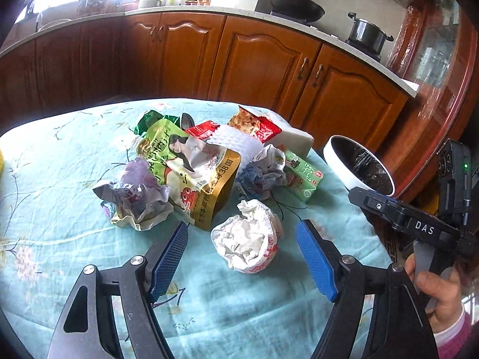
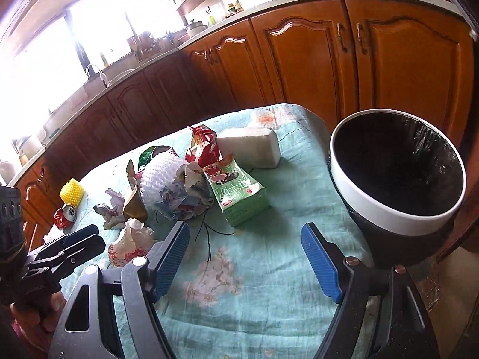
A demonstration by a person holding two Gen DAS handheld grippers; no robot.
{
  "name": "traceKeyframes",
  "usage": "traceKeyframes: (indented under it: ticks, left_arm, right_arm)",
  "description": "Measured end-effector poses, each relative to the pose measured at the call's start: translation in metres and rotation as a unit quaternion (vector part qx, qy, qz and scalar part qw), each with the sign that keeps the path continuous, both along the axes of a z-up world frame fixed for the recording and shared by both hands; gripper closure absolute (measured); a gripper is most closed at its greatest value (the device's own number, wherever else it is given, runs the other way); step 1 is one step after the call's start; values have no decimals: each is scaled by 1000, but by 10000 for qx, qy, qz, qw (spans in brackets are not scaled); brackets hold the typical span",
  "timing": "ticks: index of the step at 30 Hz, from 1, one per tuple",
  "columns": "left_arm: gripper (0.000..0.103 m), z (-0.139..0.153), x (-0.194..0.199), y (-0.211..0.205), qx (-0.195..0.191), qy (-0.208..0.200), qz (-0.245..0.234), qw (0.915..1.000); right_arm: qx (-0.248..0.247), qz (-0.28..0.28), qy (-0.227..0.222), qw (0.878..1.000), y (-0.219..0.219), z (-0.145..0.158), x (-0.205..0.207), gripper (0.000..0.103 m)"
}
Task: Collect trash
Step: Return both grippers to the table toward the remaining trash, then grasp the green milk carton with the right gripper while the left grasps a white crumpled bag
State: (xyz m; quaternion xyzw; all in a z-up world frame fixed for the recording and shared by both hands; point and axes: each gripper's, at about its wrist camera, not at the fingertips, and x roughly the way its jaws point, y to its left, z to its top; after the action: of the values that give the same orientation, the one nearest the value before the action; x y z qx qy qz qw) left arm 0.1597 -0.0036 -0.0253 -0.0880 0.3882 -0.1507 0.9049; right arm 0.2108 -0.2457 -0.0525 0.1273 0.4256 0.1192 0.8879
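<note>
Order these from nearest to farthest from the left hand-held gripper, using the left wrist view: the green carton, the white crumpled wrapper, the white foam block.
1. White crumpled wrapper: between the open fingers of the left hand-held gripper.
2. Green carton: farther back, to the right.
3. White foam block: behind the carton, near the table's far edge.

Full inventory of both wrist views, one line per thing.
crumpled white wrapper: 1, white with red print, between left gripper's fingers
gold-green pouch: 1, pile centre
green carton: 1, near bin
white foam block: 1, far table edge
red snack bag: 1, beside foam block
crushed can: 1, red, left side
yellow foam net: 1, behind can
trash bin: 1, white rim, black liner, right of table
left gripper: open
right gripper: open, over tablecloth
</note>
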Motion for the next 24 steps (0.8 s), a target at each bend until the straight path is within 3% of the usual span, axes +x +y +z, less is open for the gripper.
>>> traceKeyframes:
  ticks: [5, 12, 15, 17, 18, 19, 20, 24]
  left_arm:
    - [27, -6, 15, 0, -69, 163, -113, 9998]
    - [32, -22, 36, -18, 355, 242, -136, 9990]
    - [44, -29, 43, -21, 319, 345, -262, 9986]
    - [63, -31, 44, -22, 205, 374, -359, 9984]
    - [64, -32, 45, -23, 166, 383, -411, 9983]
    - [73, -31, 45, -22, 143, 360, -420, 9984]
    - [76, -30, 44, -22, 131, 327, -426, 9985]
    - [81, -27, 41, -20, 39, 267, -448, 9986]
  right_arm:
    - [-107, 259, 118, 9995, 6, -11, 23, 24]
    - [-384, 699, 146, 9967, 25, -22, 62, 24]
    - [-564, 891, 142, 9943, 35, -28, 74, 24]
    - [-631, 918, 169, 9936, 38, -33, 78, 26]
    - [-626, 926, 206, 9935, 39, -36, 80, 28]
    - [-621, 925, 247, 9935, 39, -38, 80, 34]
    - [-631, 915, 297, 9934, 39, -40, 79, 46]
    - [-527, 757, 278, 9953, 29, -37, 63, 47]
